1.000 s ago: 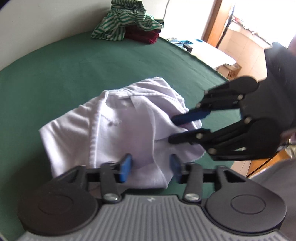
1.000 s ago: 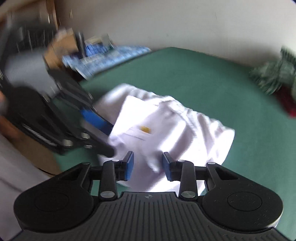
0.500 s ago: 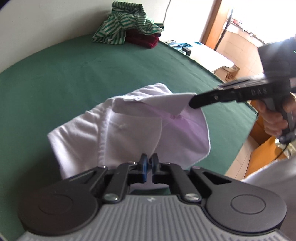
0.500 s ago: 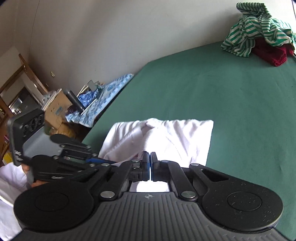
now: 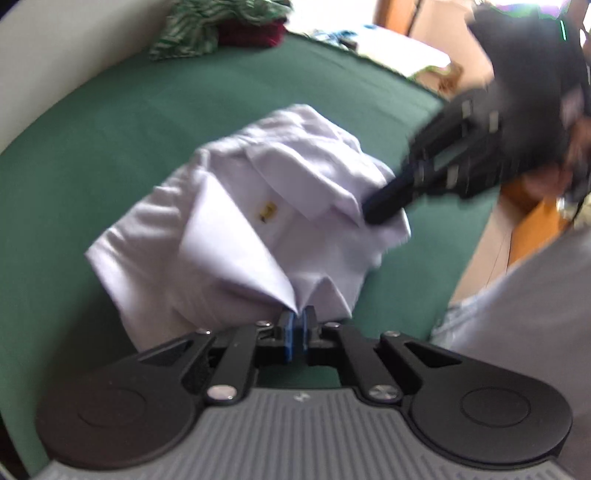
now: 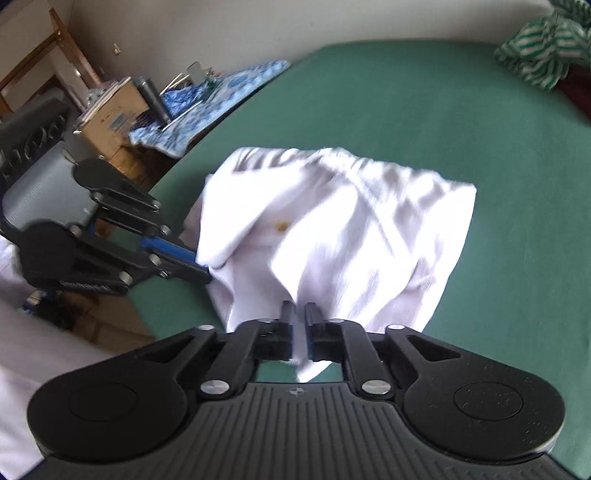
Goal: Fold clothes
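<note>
Now my left gripper [image 5: 296, 322] pinches a pointed fold of the white shirt [image 5: 236, 221], its blue pads nearly together with the cloth between them, the jaws easing open slightly. My right gripper [image 6: 298, 325] has the shirt's near edge caught between its fingers too, and its jaws are also opening a little around the fabric. The shirt lies bunched on the green table [image 6: 424, 110], a small yellow tag [image 5: 266, 211] showing on its front. At the far edge sits a green-striped garment [image 6: 543, 55] piled with a dark red one [image 5: 255, 35].
</note>
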A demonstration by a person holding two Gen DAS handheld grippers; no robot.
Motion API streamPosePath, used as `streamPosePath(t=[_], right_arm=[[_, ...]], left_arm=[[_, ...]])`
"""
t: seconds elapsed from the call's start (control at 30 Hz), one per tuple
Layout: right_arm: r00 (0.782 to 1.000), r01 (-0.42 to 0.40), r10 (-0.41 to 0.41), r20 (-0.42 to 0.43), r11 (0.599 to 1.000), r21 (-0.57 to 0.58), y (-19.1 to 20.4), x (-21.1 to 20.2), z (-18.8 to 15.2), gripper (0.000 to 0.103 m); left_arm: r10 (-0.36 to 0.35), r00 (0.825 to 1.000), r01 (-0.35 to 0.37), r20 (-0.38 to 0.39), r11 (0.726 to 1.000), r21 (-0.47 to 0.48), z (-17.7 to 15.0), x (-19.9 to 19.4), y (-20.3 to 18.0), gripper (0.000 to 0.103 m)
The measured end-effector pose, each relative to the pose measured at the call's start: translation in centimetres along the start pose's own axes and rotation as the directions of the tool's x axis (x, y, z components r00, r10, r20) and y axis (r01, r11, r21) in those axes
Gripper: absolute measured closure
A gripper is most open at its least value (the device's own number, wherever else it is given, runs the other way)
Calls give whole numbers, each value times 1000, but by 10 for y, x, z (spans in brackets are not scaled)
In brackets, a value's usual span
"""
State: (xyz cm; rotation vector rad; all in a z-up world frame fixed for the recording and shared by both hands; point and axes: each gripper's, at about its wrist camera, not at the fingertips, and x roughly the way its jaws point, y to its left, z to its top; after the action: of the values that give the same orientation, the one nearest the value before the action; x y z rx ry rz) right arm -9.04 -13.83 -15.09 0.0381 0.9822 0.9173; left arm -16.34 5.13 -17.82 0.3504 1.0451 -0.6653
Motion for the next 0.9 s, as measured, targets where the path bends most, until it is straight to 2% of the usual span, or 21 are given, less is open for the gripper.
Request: streamPosePath(t=[0.07, 0.13, 0.2, 0.23, 0.33, 0.4, 0.47, 0.5, 0.57, 0.63, 0.7, 0.77, 0.9], right_arm=[[997, -26, 25, 79, 1000, 10, -1, -13, 5, 85], [987, -19, 18, 163, 1000, 5, -1, -22, 11, 79], [981, 3, 3, 196, 999, -33, 3, -20, 15, 71], [980, 23, -10, 198, 998, -61, 6, -15, 16, 70], [983, 54, -33, 183, 992, -111, 11, 3, 18, 71], [989, 62, -45, 144, 992, -113, 7, 10, 17, 76], [993, 70, -59, 100, 991, -115, 2, 15, 16, 79], [995, 74, -65, 78, 990, -116, -1, 18, 16, 79], [997, 67, -61, 50, 991, -114, -6, 10, 15, 82], [996, 85, -80, 43, 986, -143, -7, -5, 12, 81], [993, 121, -115, 39, 973, -198, -4, -20, 7, 79], [993, 122, -119, 27, 965, -234, -3, -32, 1, 75], [990, 134, -144, -8, 939, -318, 8, -26, -11, 68]], left_arm=[[-13, 1000, 12, 22, 1000, 27, 3, -6, -6, 90], [-24, 997, 22, 72, 1000, 16, 8, -15, -4, 86], [-20, 994, 21, 108, 1000, -7, 13, -17, 0, 67], [-13, 993, 15, 116, 1000, -19, 15, -16, 2, 64], [-8, 992, 14, 124, 998, -55, 21, -6, 9, 63], [-19, 992, 28, 128, 997, -76, 25, 1, 12, 63], [-63, 990, 74, 129, 994, -80, 28, 7, 11, 63], [-77, 989, 86, 127, 994, -68, 28, 8, 8, 60], [-81, 990, 85, 117, 996, -31, 27, 6, 2, 54], [-77, 992, 80, 100, 996, -27, 20, 1, 3, 54], [-51, 995, 53, 81, 998, -26, 13, -7, 7, 54], [0, 998, 0, 60, 1000, -1, 6, -16, 8, 54], [85, 996, -87, 29, 992, 87, -1, -26, 7, 53]])
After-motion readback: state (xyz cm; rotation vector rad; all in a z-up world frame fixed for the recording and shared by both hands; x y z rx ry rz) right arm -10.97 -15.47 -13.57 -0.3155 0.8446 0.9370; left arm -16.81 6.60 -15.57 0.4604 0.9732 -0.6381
